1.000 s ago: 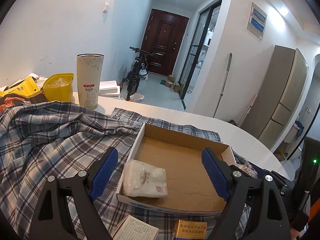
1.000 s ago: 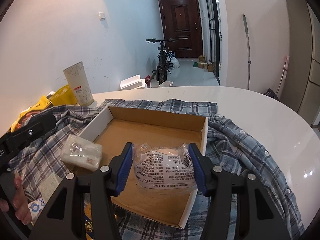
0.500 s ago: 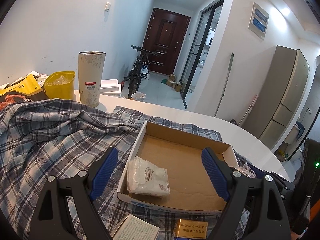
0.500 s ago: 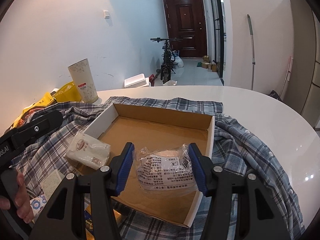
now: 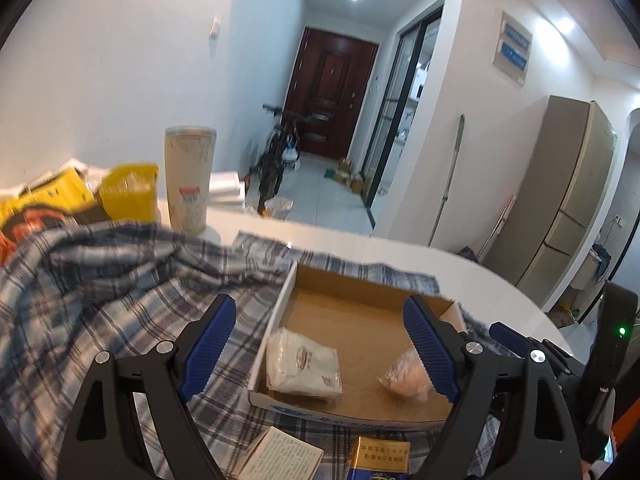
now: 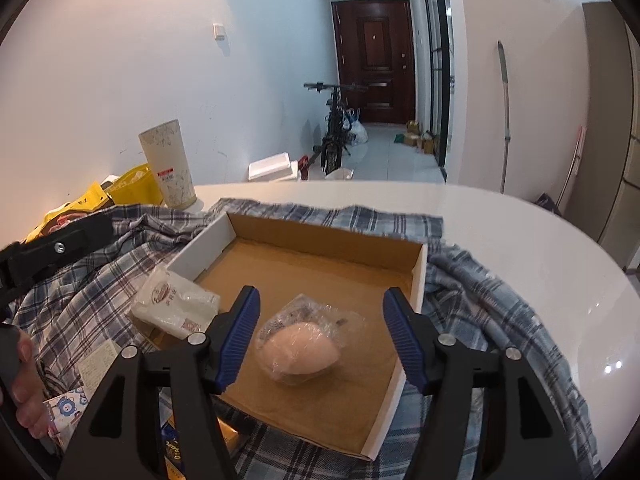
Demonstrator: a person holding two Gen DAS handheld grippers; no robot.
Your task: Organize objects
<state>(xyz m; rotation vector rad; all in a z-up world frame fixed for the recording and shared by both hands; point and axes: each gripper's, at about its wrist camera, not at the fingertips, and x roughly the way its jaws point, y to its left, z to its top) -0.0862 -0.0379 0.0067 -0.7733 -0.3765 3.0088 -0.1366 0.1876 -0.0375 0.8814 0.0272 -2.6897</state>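
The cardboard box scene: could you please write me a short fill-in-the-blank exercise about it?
1. The wrapped bun lies inside the ____ box.
2. The box rests on a ____ shirt.
3. The right tongs are ____, their pads clear of the bun.
4. The white packet leans on the box's ____ wall.

Missing: cardboard; plaid; open; left

- Tall speckled tumbler (image 5: 189,182) with a red label stood upright on the white table (image 6: 520,236), near the wall.
- Bicycle (image 6: 335,128) was parked in the hallway before the dark door (image 6: 374,60).
- White foam box (image 6: 272,166) sat on the floor.
- Mop (image 6: 505,112) leaned on the wall.
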